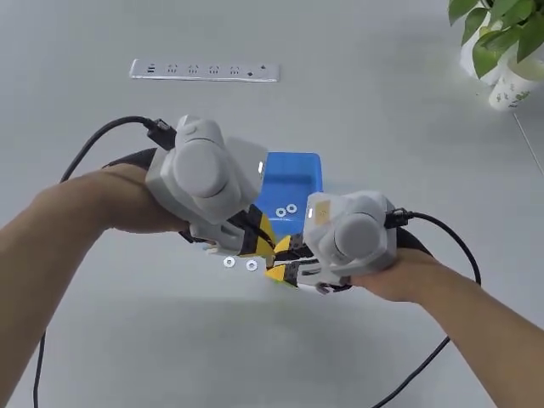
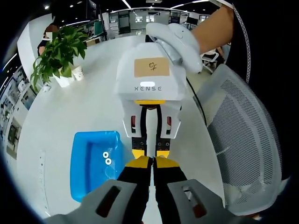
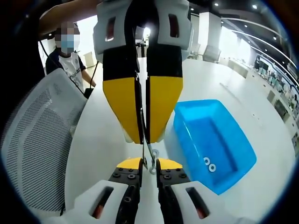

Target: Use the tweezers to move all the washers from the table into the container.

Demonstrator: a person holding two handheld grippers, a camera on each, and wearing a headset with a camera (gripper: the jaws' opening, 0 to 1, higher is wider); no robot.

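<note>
Gripping tweezers (image 3: 146, 151) in left jaws over white table (image 1: 357, 110) | right jaws narrow, perhaps pinching them | open-plan office (image 2: 140, 21) behind

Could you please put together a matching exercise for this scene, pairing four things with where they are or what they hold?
Things:
1. blue container
2. tweezers
3. two loose washers
4. potted plant

Places or states:
A. at the far right edge of the table
B. holds two washers
C. clamped between the yellow jaws of the left gripper
D. lying on the table, outside the container

Pairs: 1-B, 2-C, 3-D, 4-A.
</note>
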